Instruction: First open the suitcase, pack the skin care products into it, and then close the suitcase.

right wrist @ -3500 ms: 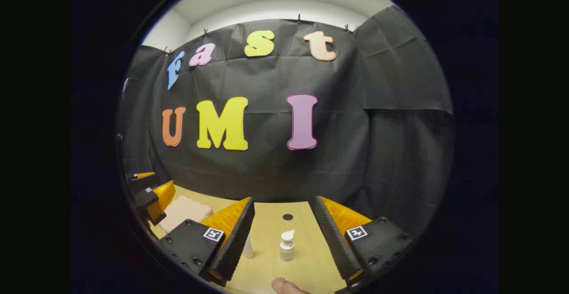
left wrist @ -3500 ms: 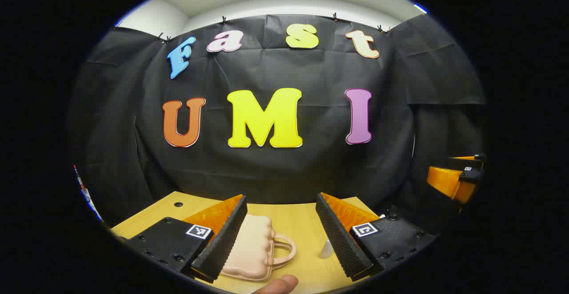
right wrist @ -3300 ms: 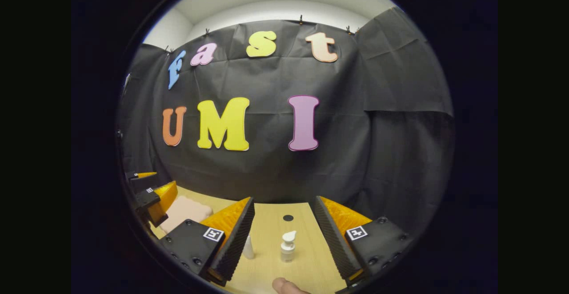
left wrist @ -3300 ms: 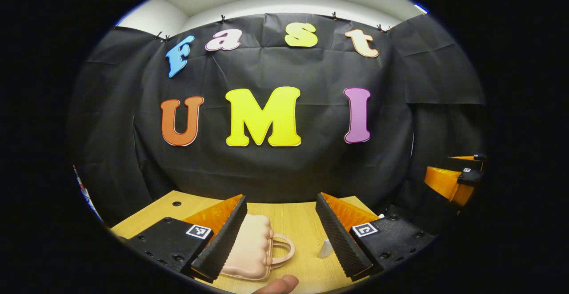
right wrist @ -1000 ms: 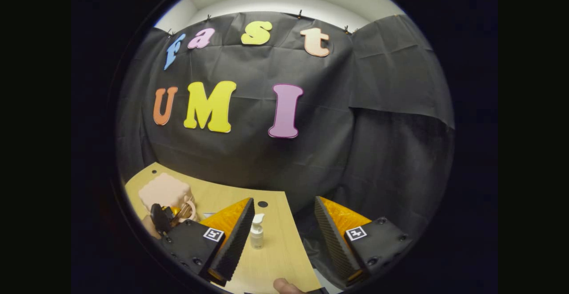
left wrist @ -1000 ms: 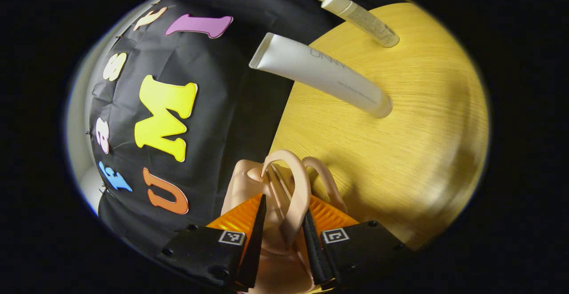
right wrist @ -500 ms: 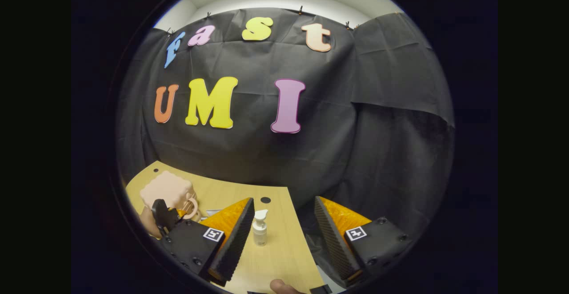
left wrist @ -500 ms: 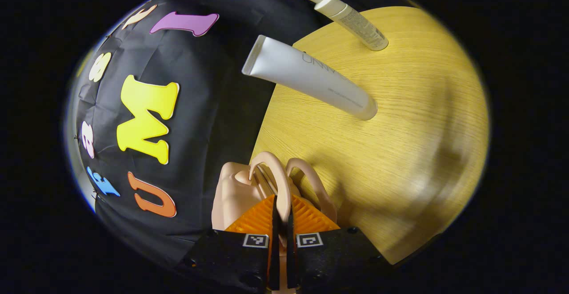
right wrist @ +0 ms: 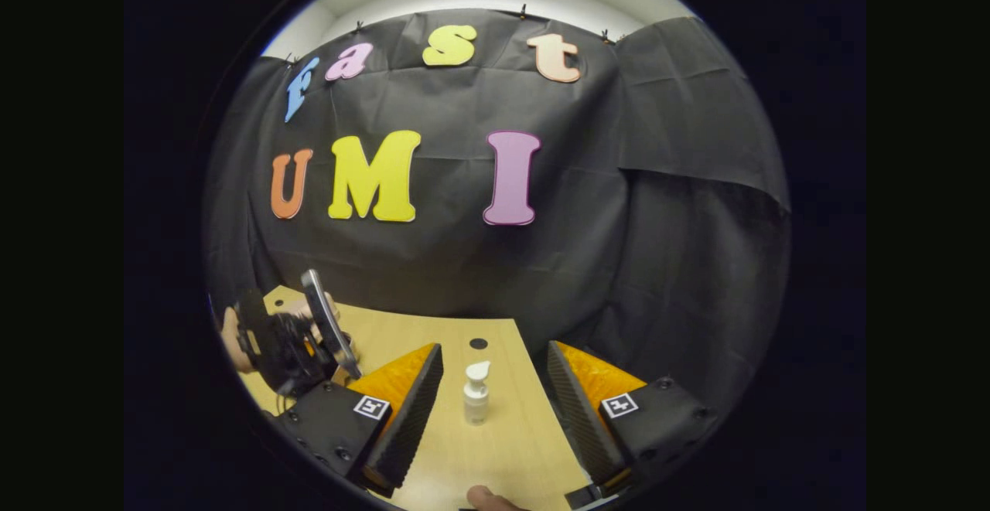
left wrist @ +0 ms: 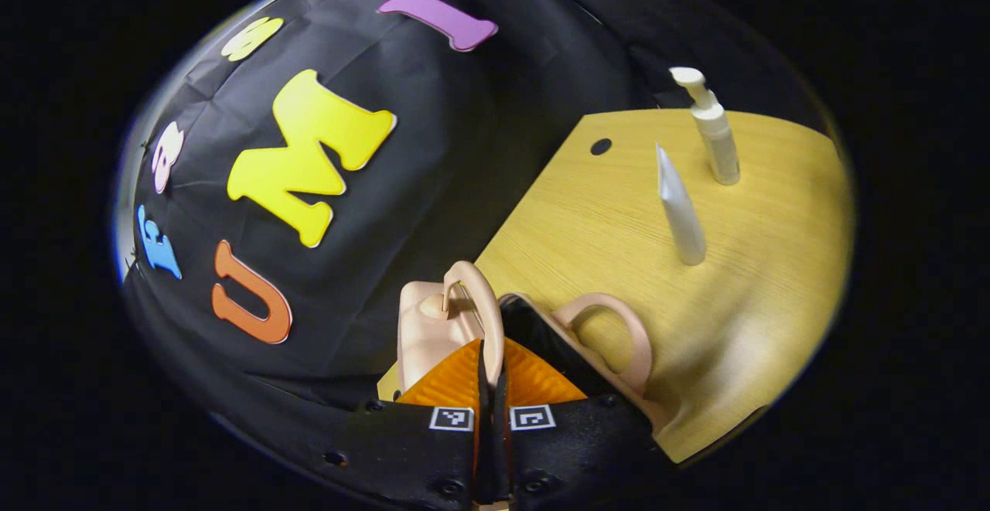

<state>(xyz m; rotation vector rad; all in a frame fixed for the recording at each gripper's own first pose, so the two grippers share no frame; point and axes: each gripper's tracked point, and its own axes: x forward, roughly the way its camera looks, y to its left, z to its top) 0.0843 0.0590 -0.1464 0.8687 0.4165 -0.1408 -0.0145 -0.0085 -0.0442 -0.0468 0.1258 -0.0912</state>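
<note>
Black cloth backs the wooden counter [left wrist: 742, 279], where at lower centre the left hand-held gripper [left wrist: 490, 372] is clamped on one handle of the part-open suitcase [left wrist: 433, 325]; lift it steadily, while the right hand-held gripper [right wrist: 495, 407] waits apart by the pump bottle [right wrist: 475, 393].

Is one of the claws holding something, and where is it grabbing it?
The left claw pinches one handle of the small pink suitcase. The right claw is open and holds nothing.
</note>
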